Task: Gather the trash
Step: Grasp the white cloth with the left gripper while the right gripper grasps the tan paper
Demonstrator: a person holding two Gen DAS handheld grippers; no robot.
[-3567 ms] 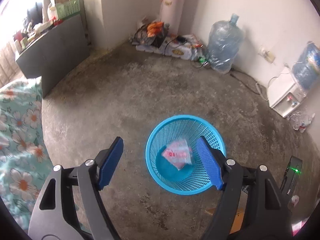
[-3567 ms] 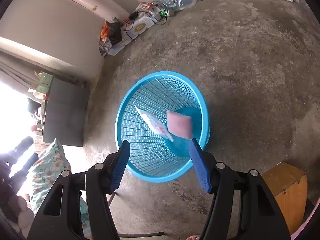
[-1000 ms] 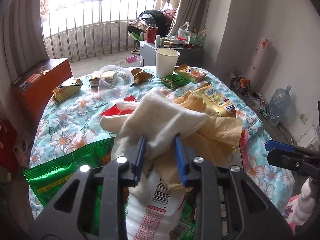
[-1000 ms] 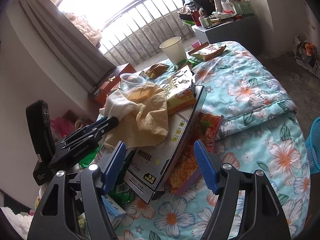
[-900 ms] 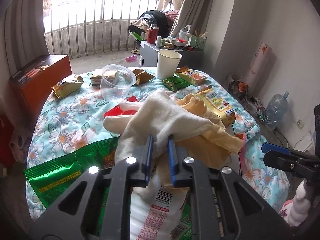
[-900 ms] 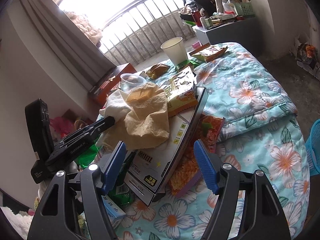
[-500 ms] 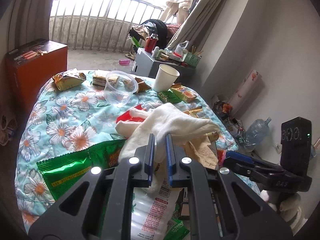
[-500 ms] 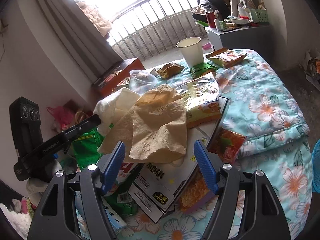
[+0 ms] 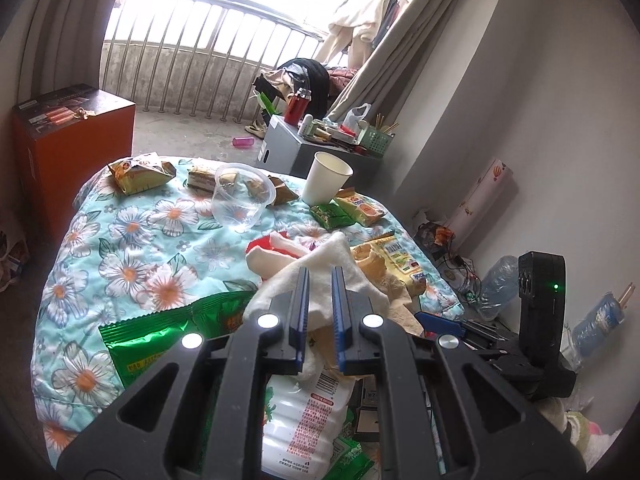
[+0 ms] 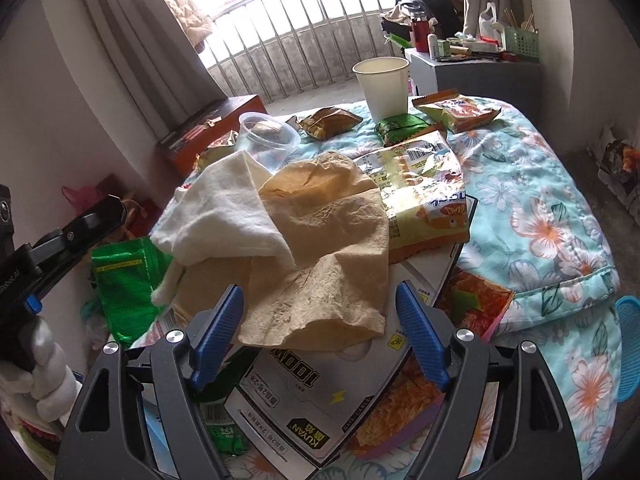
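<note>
A pile of trash lies on a flowered quilt (image 9: 132, 240). My left gripper (image 9: 320, 274) is shut on a crumpled white tissue (image 9: 340, 252) at the top of the pile, its blue pads pinching a fold. In the right wrist view the same white tissue (image 10: 224, 216) drapes over a crumpled brown paper (image 10: 324, 248). My right gripper (image 10: 320, 300) hovers just in front of the brown paper. Its jaws are opening, and the paper's lower edge lies between the fingers without touching the pads. The left gripper's finger (image 10: 96, 216) shows at the left there.
A white paper cup (image 9: 326, 178), a clear plastic cup (image 9: 240, 200), a green packet (image 9: 168, 336) and several snack wrappers lie on the quilt. A white carton (image 10: 320, 412) lies under the papers. A blue basket's rim (image 10: 628, 344) shows at the right edge, past the quilt.
The left jaws closed onto the white tissue, and the gripper drew back and up a little. The right gripper came closer to the brown paper and its jaws widened slightly.
</note>
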